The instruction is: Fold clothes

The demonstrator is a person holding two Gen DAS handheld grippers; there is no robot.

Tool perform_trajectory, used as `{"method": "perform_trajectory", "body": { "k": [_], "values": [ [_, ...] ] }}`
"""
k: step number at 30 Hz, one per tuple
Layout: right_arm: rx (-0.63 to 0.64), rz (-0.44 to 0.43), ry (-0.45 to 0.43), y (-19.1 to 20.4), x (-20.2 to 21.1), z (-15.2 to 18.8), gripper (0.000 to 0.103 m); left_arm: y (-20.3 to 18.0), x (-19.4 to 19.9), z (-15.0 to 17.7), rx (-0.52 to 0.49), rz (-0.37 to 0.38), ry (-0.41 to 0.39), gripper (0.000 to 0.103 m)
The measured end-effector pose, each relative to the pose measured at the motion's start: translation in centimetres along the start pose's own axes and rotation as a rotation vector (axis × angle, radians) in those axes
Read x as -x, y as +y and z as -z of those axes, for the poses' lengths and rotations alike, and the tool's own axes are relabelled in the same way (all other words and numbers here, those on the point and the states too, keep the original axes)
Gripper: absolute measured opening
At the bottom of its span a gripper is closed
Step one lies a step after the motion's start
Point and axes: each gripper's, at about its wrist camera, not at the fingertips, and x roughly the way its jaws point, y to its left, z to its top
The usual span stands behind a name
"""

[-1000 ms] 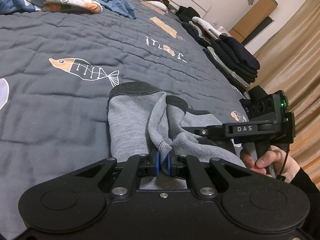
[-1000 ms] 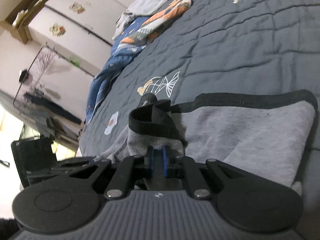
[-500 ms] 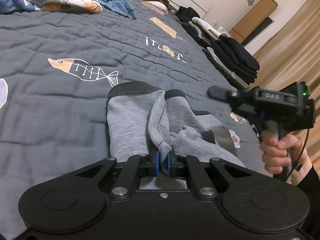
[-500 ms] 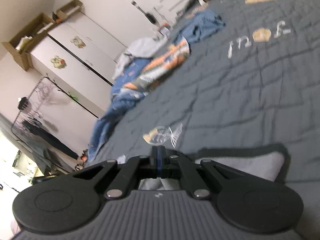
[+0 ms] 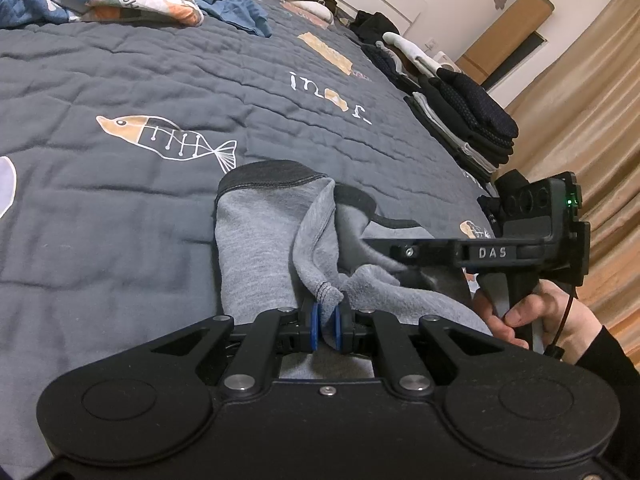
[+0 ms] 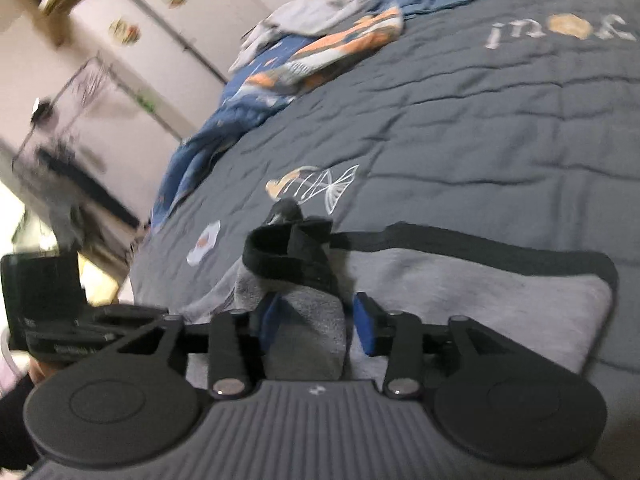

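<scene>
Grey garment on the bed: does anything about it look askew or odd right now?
Yes. The grey garment isn't flat: a bunched ridge of cloth rises mid-piece to the left tool, which pinches its hem. In the right wrist view the black-trimmed end stands up twisted between the right tool's just-opened pads.

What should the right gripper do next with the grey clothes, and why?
Probably close on the bunched fold. The right gripper has just been opening, and a ridge of the grey garment stands between its fingers, unpinched, while the left gripper pinches another edge.
</scene>
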Motion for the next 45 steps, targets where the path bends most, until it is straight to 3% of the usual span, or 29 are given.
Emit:
{"method": "perform_trajectory", "body": {
  "k": [5, 10, 12, 13, 17, 25, 30, 33, 34, 39, 42, 45],
  "values": [
    [0.005, -0.001, 0.014, -0.3, -0.2, -0.1, 0.056, 0.3, 0.2, 0.1, -0.005, 0.007, 0.003, 0.008],
    [-0.008, -0.007, 0.009, -0.3, -0.9, 0.2, 0.059, 0.4, 0.2, 0.1, -0.004, 0.003, 0.005, 0.008],
    [-0.036, -0.039, 0.012, -0.4, -1.1, 0.2, 0.052, 0.4, 0.2, 0.1, -0.003, 0.001, 0.006, 0.008],
    [-0.052, -0.057, 0.016, -0.4, -1.1, 0.2, 0.033, 0.4, 0.2, 0.1, -0.003, 0.001, 0.006, 0.008],
    [-0.09, -0.051, 0.013, -0.3, -0.8, -0.1, 0.021, 0.5, 0.2, 0.1, -0.001, 0.002, 0.005, 0.008],
    [-0.121, 0.007, -0.116, 0.0, 3.4, -1.4, 0.013, 0.3, 0.3, 0.0, 0.001, 0.008, -0.002, 0.009],
    [-0.051, 0.148, -0.196, 1.2, 6.4, -2.4, 0.01, 0.1, 0.2, -0.2, -0.003, 0.003, -0.003, 0.009],
    [0.002, 0.213, -0.213, 1.7, 7.6, -2.7, 0.01, 0.3, 0.1, -0.2, 0.002, 0.001, 0.0, 0.009],
    [-0.014, 0.18, -0.217, 1.3, 7.8, -2.7, 0.01, 0.2, 0.0, -0.1, 0.001, 0.0, 0.0, 0.009],
    [-0.047, 0.195, -0.171, -0.5, 6.8, -2.1, 0.013, 0.2, 0.1, -0.1, -0.003, -0.004, 0.001, 0.009],
    [-0.095, 0.149, -0.16, -1.9, 6.7, -1.5, 0.018, 0.2, 0.0, -0.2, -0.001, -0.004, 0.003, 0.009],
    [-0.158, 0.119, -0.187, -3.3, 7.8, -1.0, 0.033, 0.1, 0.0, -0.2, -0.004, -0.006, 0.002, 0.009]
  ]
}}
